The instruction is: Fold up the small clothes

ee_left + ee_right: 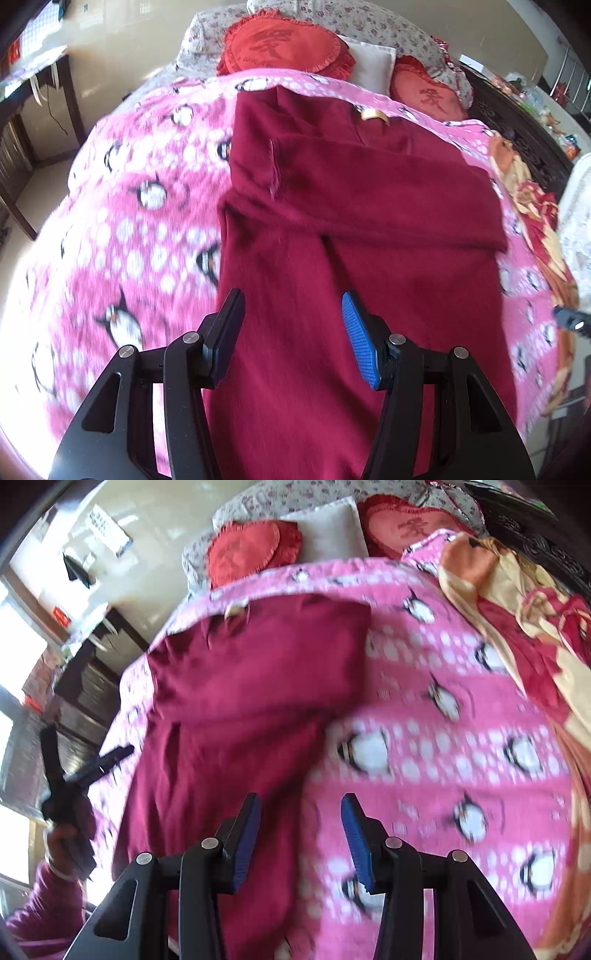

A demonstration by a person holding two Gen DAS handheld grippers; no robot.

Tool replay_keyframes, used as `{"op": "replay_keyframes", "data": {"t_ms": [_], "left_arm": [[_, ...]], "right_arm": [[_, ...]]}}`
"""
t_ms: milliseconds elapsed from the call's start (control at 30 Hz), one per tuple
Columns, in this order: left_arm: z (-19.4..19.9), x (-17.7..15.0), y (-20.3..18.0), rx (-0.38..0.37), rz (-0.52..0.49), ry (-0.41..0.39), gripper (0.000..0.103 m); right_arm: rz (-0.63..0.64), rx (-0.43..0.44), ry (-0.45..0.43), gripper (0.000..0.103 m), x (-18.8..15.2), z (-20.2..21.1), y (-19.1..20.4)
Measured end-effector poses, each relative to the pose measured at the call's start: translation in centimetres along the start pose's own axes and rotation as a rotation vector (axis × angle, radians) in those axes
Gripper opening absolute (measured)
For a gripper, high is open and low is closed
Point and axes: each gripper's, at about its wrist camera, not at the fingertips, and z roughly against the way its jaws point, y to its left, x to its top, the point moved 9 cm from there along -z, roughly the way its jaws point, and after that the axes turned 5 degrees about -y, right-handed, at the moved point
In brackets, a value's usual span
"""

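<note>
Both the left gripper [291, 332] and right gripper [300, 834] hang spread, apparently empty, above the dark red fleece garment [351, 221]; a one-sided regrip could skew its fold.

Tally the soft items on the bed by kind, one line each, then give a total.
Red heart cushions: 2
White pillow: 1
Pink penguin blanket: 1
Maroon garment: 1
Orange-red floral cloth: 1
Total: 6
</note>
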Motion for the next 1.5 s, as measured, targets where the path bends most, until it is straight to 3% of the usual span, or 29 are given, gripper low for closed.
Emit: {"op": "replay_keyframes", "data": {"t_ms": [100,267,467,533,567,633,667,867,1033,1067,1133,1167,1200,1433,1467,1500], "left_arm": [[1.7,-2.5,0.8,-0.031,0.005,0.032,0.055],[3.4,-6.7,3.1,0.0,0.031,0.093,0.056],[4.5,-8.7,5.4,0.015,0.127,0.095,0.056],[4.3,-8.9,5.5,0.006,0.149,0.106,0.056],[4.2,-8.9,5.3,0.004,0.149,0.104,0.056],[4.1,-8.9,5.0,0.0,0.135,0.104,0.056],[4.1,-8.9,4.6,-0.005,0.125,0.105,0.056],[4.2,-8.7,3.5,-0.021,0.087,0.104,0.056],[4.1,-9.3,3.0,-0.007,0.066,0.126,0.056],[4.2,-9.4,2.9,-0.011,0.064,0.127,0.056],[4.8,-9.7,3.0,-0.016,0.063,0.128,0.056],[5.0,-9.9,3.1,-0.015,0.065,0.129,0.056],[5.2,-10.1,3.3,-0.014,0.071,0.132,0.056],[5.3,-11.9,4.7,0.0,0.118,0.171,0.056],[5.3,-12.0,4.8,0.004,0.123,0.171,0.056],[5.4,-12.1,4.8,0.007,0.125,0.171,0.056]], "right_arm": [[-0.03,0.037,0.033,0.044,-3.4,-0.4,-0.4],[-0.036,0.037,0.061,0.044,-7.5,-2.2,-1.1],[-0.062,0.138,0.099,0.044,-9.8,-4.1,0.8],[-0.07,0.136,0.114,0.044,-10.1,-5.2,1.3],[-0.061,0.119,0.118,0.04,-10.3,-6.1,1.4],[-0.028,0.082,0.061,0.012,-9.9,-6.3,1.7],[-0.008,0.075,0.06,0.008,-9.8,-6.2,2.0],[0.075,0.068,-0.013,0.008,-9.8,-0.9,2.1],[0.021,-0.016,0.047,0.008,-11.3,-2.4,-0.6],[-0.02,0.007,0.056,0.008,-11.6,-2.5,-0.9],[-0.083,0.095,0.04,0.023,-11.8,-1.7,-0.8],[-0.093,0.12,0.036,0.045,-12.0,-1.4,-0.7],[-0.096,0.145,0.038,0.051,-12.4,-1.0,-0.5],[-0.14,0.299,0.093,0.051,-14.9,-2.7,3.3],[-0.128,0.301,0.099,0.041,-15.0,-3.1,4.0],[-0.094,0.294,0.1,0.022,-15.2,-3.5,4.6]]}}
